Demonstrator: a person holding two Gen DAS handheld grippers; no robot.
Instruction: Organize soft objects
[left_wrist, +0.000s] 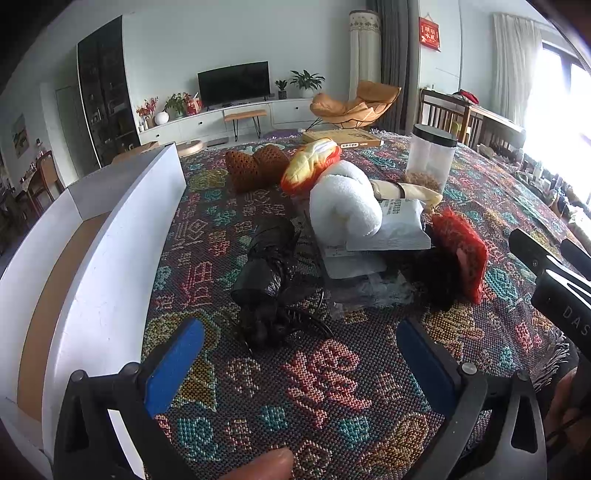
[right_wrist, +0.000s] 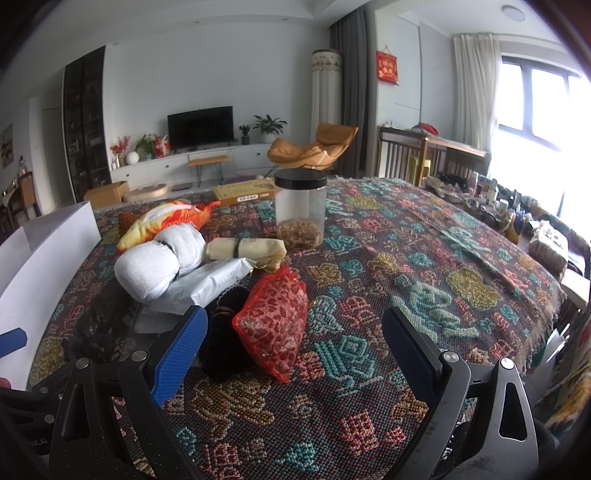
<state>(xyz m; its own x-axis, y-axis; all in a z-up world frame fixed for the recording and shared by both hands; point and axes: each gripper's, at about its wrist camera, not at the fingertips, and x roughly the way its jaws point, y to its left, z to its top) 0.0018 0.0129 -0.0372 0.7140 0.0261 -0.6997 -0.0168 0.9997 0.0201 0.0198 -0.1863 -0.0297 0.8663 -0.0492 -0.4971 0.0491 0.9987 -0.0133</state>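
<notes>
**Left wrist view: clutter pile close ahead, both tools empty**

Left wrist view: left tool (left_wrist: 301, 354) spread wide over bare patterned cloth (left_wrist: 325, 384), nothing between the blue pads. Straight ahead, a crumpled black plastic bag (left_wrist: 264, 258) with dark cords just beyond the tips. Farther off, a rolled white towel (left_wrist: 343, 203), an orange-and-yellow plush (left_wrist: 310, 162) against it on the far side, a brown knitted piece (left_wrist: 255, 166) to the far left. White box (left_wrist: 110, 240) along the left edge of the desk, likely the destination.

Right wrist view: right tool (right_wrist: 295, 350) also wide open and empty, red mesh pouch (right_wrist: 275, 325) lying between the spread fingers, near the left pad, touching a dark fuzzy bundle (right_wrist: 225, 332) on its left.

Risks, as judged:
- Snagging of cords or thin bag film on a pad, dragging neighbours along.
- Pinching of the woven cloth together with a soft item, pulling the whole spread and toppling the clear jar (right_wrist: 300, 210) standing far behind the pile.
- Grabbing of pouch and dark bundle together, given contact between them.
- Slipping of white paper packets (left_wrist: 391, 225) wedged under the towel once the towel lifts.
- Collision of the two tools, working close over one heap.
- Clipping of the box wall on the way in.
</notes>
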